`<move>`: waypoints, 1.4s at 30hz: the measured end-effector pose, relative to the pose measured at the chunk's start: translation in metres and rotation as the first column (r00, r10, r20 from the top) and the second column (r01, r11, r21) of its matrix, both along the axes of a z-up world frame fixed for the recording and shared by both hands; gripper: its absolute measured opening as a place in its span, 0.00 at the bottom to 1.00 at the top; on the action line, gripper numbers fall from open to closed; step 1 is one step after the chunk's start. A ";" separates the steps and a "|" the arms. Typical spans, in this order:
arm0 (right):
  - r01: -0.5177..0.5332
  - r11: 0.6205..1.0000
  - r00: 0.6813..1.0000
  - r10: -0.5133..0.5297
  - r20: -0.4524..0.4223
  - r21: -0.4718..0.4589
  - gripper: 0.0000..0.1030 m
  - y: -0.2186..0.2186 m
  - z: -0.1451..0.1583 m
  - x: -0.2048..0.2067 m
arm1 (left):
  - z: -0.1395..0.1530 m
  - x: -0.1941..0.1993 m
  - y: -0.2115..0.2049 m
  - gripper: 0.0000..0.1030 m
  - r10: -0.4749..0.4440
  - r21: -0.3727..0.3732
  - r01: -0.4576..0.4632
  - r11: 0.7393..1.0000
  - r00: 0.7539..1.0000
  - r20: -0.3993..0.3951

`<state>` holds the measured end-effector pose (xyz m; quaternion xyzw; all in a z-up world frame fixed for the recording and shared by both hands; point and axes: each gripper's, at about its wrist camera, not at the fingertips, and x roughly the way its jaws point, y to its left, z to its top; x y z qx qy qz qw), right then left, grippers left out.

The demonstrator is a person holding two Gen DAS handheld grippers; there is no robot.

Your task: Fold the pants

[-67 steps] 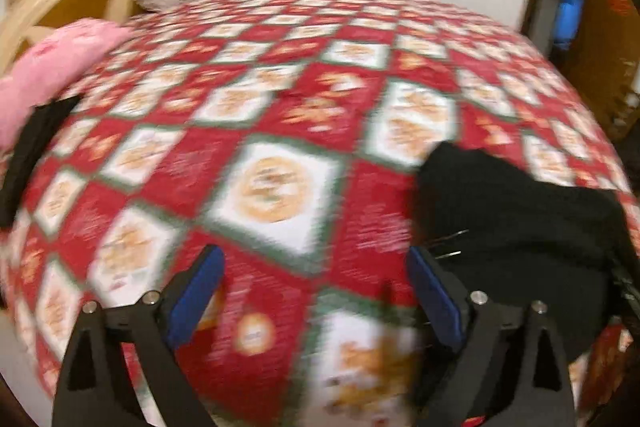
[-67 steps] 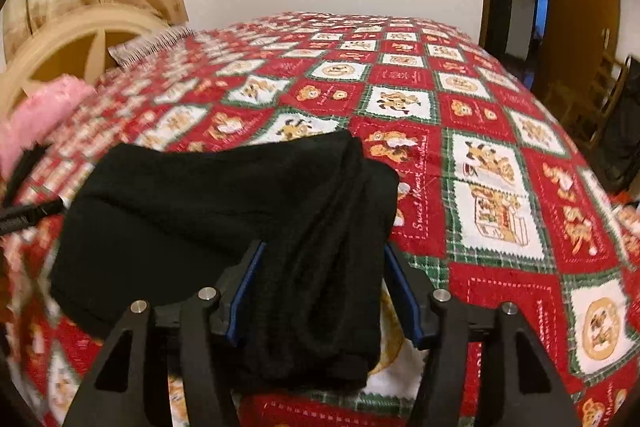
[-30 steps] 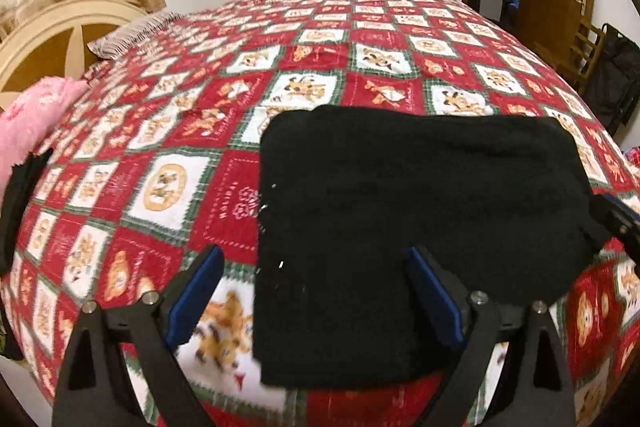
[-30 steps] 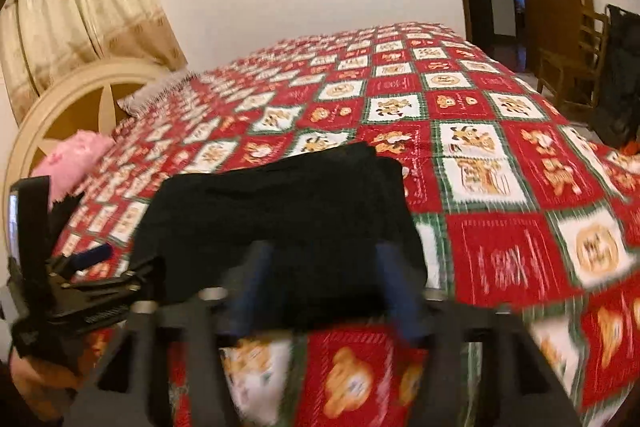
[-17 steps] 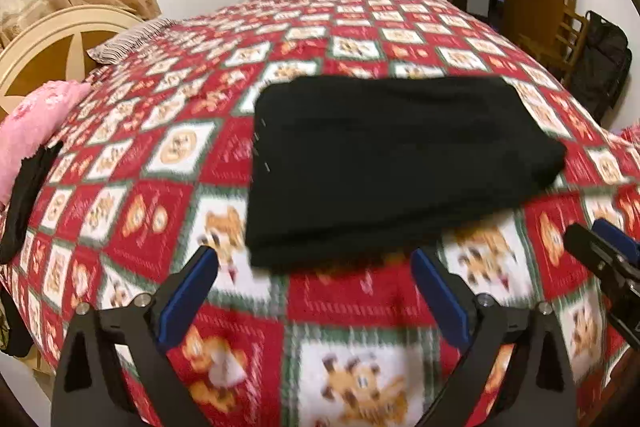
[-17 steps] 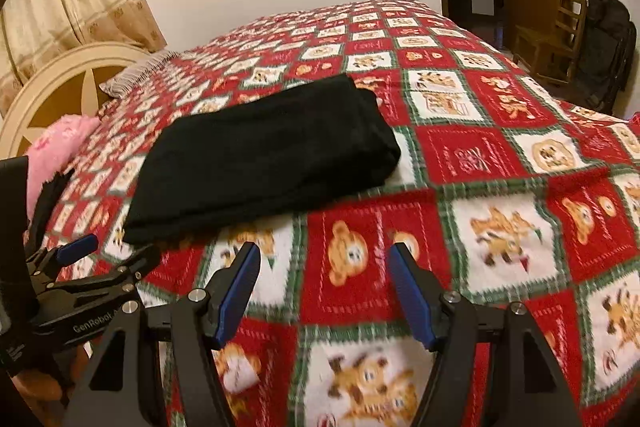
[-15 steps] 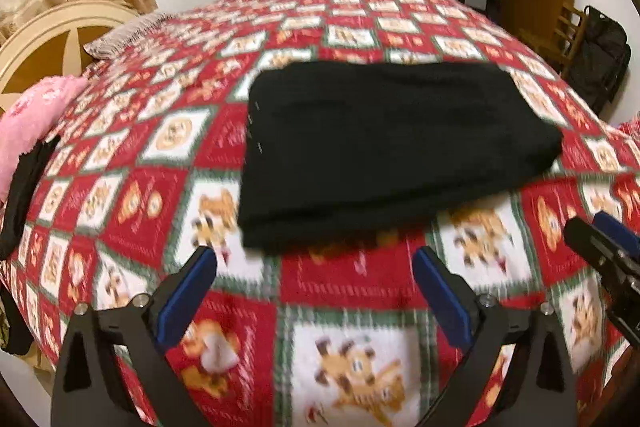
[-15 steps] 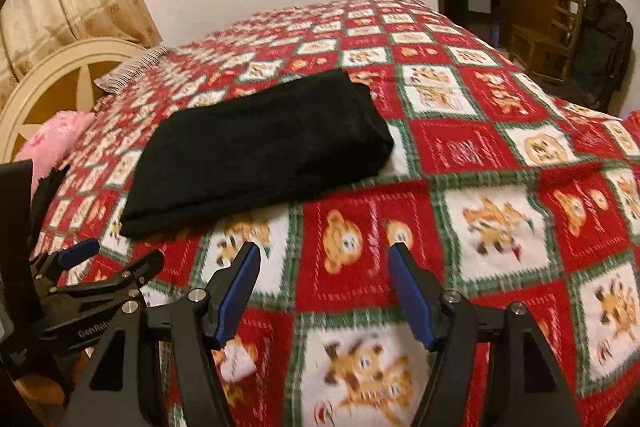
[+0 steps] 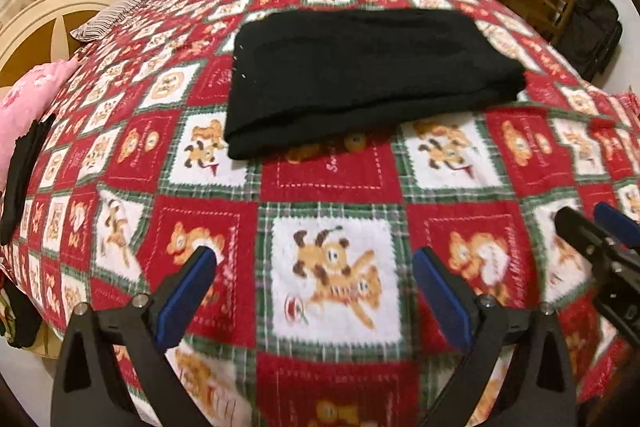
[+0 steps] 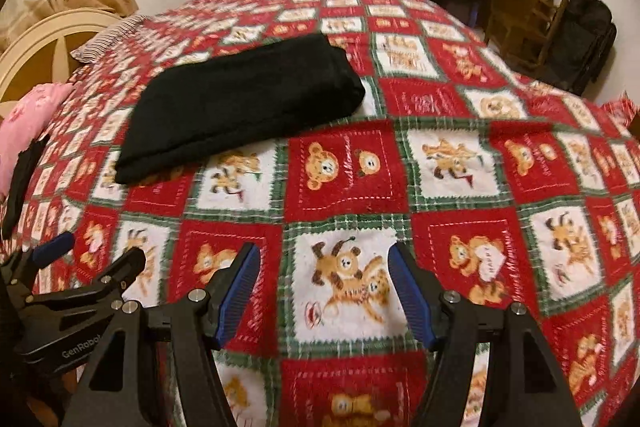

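While both hover level over the bed (image 9: 328, 183) | left tongs (image 9: 316, 263) agape, empty | right tongs (image 10: 324, 259) agape, empty | folded black pants (image 10: 240, 99) lie well ahead, untouched

Soft cloth on the bed, hard plastic on the tools

The pants (image 9: 360, 75) are matt black cloth with a fuzzy, knit-like nap; the blanket (image 9: 332, 179) under them is fleecy printed fabric (red, white and green squares). The left gripper (image 9: 316, 267) and right gripper (image 10: 324, 267) have smooth, matt black plastic frames, small shiny metal pins and ribbed blue pads (image 10: 240, 291). The pink pillow (image 9: 28, 99) looks plush.
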<state>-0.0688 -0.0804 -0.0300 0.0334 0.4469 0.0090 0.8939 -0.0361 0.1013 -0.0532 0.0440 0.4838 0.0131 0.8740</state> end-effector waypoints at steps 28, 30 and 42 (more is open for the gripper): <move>0.036 0.999 0.888 -0.041 0.458 0.019 0.72 0.006 0.108 -0.072 | 0.099 -0.062 -0.007 0.98 -0.041 0.052 0.022 0.998 0.912 0.407; 0.037 0.999 0.888 -0.040 0.459 0.017 0.72 0.007 0.108 -0.073 | 0.099 -0.062 -0.009 0.98 -0.040 0.066 0.015 0.998 0.912 0.408; 0.046 0.999 0.885 -0.051 0.464 0.023 0.72 0.004 0.107 -0.075 | 0.099 -0.061 -0.007 0.98 -0.032 0.061 0.009 0.998 0.918 0.395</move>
